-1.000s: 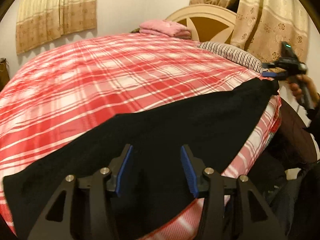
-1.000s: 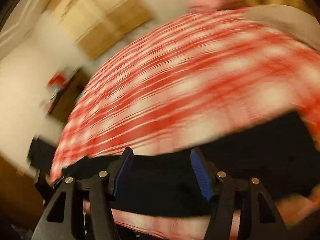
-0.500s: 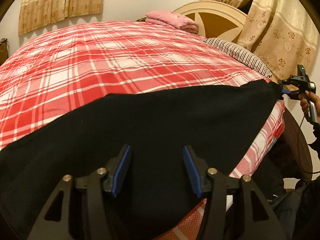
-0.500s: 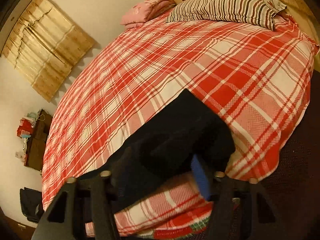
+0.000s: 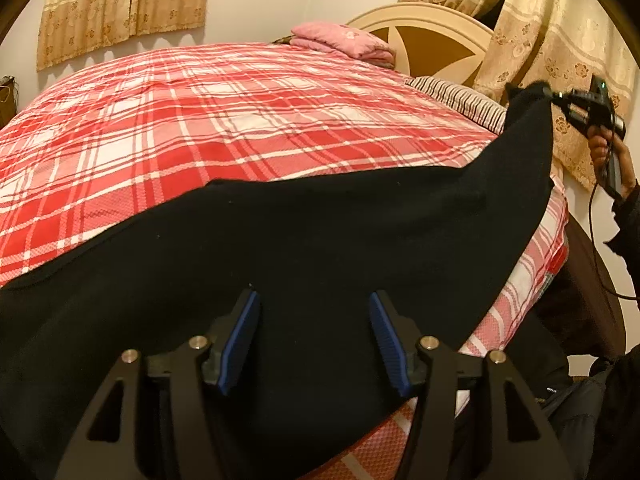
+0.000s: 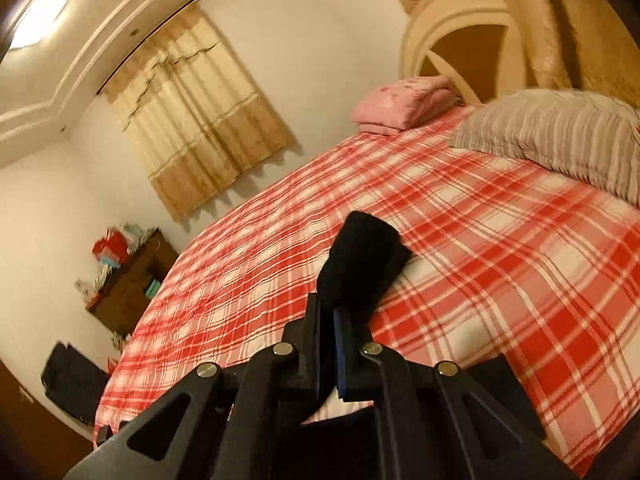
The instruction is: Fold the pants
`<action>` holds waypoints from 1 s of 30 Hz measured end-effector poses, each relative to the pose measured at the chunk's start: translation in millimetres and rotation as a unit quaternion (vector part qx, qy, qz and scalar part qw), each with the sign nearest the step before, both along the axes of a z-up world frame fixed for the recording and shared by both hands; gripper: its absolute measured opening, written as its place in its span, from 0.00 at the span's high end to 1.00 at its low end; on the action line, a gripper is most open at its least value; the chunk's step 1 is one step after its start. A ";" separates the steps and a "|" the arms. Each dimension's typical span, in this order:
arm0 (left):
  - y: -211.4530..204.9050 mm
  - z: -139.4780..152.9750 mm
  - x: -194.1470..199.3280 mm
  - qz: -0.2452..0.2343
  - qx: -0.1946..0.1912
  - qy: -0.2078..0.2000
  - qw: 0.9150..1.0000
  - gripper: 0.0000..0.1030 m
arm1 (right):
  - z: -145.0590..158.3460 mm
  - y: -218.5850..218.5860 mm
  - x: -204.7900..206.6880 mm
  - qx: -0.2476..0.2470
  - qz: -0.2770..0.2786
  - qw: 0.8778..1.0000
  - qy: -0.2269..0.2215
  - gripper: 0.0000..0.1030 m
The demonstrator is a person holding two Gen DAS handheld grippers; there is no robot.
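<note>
The pants point(image 5: 320, 240) lie across the bed's point(image 5: 200, 120) near edge, filling the lower frame of the left view, with one corner lifted at the upper right. At the bed's far end a folded cloth point(image 5: 340, 40) sits before the headboard point(image 5: 432, 36), the pillow point(image 5: 460, 100) to its right. In the right view a cabinet point(image 6: 128, 280) stands at the left beside the bed.
</note>
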State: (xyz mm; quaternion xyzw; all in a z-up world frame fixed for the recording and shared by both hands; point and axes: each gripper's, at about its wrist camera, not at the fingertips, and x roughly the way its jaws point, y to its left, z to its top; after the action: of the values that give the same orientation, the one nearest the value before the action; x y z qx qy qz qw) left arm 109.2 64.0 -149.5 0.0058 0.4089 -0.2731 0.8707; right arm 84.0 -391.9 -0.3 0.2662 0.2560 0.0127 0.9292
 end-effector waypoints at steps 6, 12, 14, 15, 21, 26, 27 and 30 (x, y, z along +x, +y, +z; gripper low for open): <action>2.3 -1.8 -0.5 -0.007 -0.006 0.000 1.000 0.41 | -84.6 -50.9 -37.7 0.056 -0.061 0.992 0.097 0.95; 1.6 -2.9 -8.2 -0.009 0.002 0.002 1.000 0.41 | -118.4 -61.6 -56.7 0.078 -0.066 0.986 0.132 0.95; 0.5 -2.7 -12.4 -0.013 0.008 0.001 1.000 0.40 | -119.3 -61.2 -62.6 0.079 -0.062 0.987 0.129 0.95; 0.2 -2.4 -14.0 -0.014 0.009 0.001 1.000 0.40 | -118.0 -58.9 -63.9 0.071 -0.062 0.987 0.131 0.95; -0.9 2.0 -20.6 -0.020 0.005 0.001 1.000 0.39 | -113.8 -50.6 -74.0 0.029 -0.075 0.984 0.161 0.61; -20.8 13.9 -36.0 -0.049 0.025 -0.041 0.998 0.39 | -98.7 -7.4 -83.7 -0.002 -0.024 0.986 0.162 0.49; -26.8 16.1 -37.2 -0.055 0.028 -0.048 0.997 0.39 | -98.2 2.7 -83.9 -0.005 -0.014 0.986 0.165 0.49; -52.6 20.6 -37.0 -0.087 0.030 -0.059 0.994 0.39 | -103.6 36.5 -75.5 0.021 0.055 0.985 0.159 0.49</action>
State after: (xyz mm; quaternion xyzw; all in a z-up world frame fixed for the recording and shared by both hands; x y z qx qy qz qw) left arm 72.2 11.4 -128.9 0.0840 0.3628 -0.3345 0.8657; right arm 8.5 -355.3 -103.9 0.2697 0.4148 0.0268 0.8686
